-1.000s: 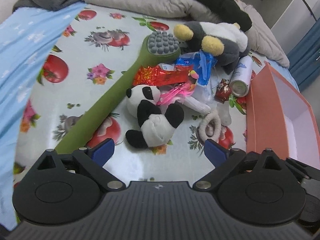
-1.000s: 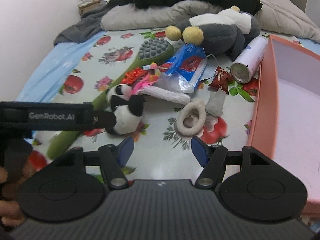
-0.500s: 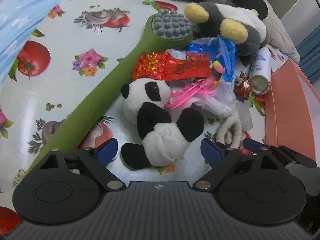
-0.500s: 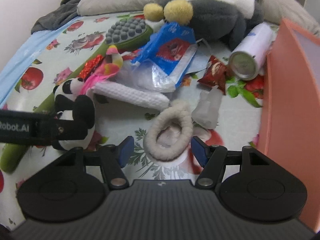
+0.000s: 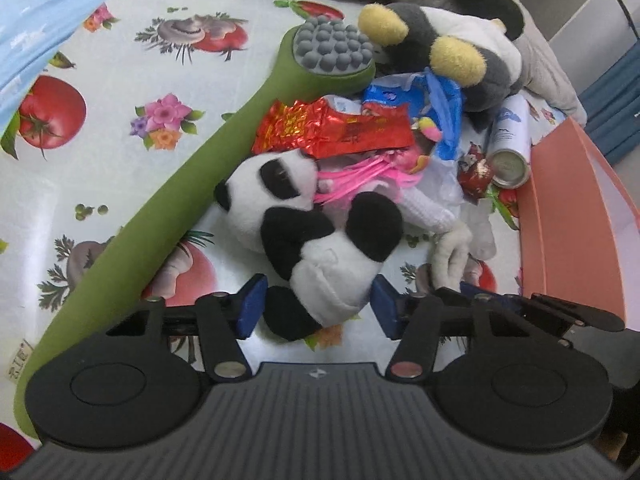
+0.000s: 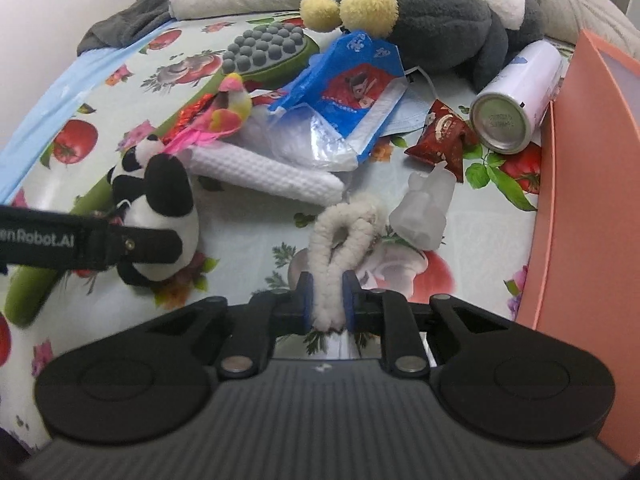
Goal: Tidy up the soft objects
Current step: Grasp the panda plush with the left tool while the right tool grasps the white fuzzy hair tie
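A small panda plush (image 5: 320, 248) lies on the fruit-print cloth, its lower body between the blue pads of my left gripper (image 5: 318, 306). The jaws are closing and the pads touch it on both sides. In the right wrist view the panda (image 6: 160, 200) sits at the left with a left finger (image 6: 120, 240) across it. My right gripper (image 6: 327, 300) is closing on a white fluffy loop (image 6: 344, 224), squeezing its near end flat between the pads. The loop (image 5: 452, 256) also shows just right of the panda.
A salmon box (image 6: 580, 160) stands along the right. Behind lie a green massage stick (image 5: 160, 200), red wrappers (image 5: 340, 132), a blue bag (image 6: 352, 88), a white rolled cloth (image 6: 272, 172), a pink bird toy (image 6: 224, 112), a spray can (image 6: 516, 92) and a big grey plush (image 6: 440, 20).
Both grippers came down and forward onto the pile. The left jaws narrowed around the panda. The right jaws went from open around the loop to shut on it.
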Demonstrator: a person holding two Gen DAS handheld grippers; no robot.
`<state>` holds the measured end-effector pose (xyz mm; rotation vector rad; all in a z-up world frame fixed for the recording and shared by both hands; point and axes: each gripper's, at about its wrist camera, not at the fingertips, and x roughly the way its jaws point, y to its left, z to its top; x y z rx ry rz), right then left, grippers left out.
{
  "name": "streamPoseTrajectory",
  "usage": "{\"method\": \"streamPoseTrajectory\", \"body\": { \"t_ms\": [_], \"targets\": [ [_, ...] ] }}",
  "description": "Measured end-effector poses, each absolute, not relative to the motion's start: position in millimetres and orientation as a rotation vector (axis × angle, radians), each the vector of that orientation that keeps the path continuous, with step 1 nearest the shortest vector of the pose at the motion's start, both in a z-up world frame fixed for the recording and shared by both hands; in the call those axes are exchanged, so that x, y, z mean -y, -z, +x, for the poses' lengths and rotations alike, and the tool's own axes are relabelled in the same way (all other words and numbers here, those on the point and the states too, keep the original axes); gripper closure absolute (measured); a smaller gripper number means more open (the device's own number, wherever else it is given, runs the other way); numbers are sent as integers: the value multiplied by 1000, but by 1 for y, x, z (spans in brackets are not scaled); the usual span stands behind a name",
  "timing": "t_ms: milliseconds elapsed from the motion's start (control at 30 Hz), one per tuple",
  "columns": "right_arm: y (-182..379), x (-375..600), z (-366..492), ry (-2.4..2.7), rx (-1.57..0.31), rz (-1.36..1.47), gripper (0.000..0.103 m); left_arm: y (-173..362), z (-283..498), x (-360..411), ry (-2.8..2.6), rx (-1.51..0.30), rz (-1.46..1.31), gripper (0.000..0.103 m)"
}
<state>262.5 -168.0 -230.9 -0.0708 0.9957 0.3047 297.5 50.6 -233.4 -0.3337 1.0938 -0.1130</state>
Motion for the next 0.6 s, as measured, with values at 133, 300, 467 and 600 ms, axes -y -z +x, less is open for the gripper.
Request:
{"method": "streamPoseTrajectory", "body": {
  "t_ms": [133, 300, 467, 600],
  "targets": [
    [225, 164, 247, -324, -993, -76, 85, 227, 284, -49, 129, -1092, -336, 46],
    [215, 160, 220, -341, -996, -82, 85, 220, 259, -49, 132, -1092, -353, 48],
    [206, 161, 193, -346, -991, -84, 85, 211, 228, -49, 130, -1085, -355, 48],
    [198, 164, 173, -343, -981, -84, 86, 204, 202, -48, 124, -1077, -339, 49]
  ]
}}
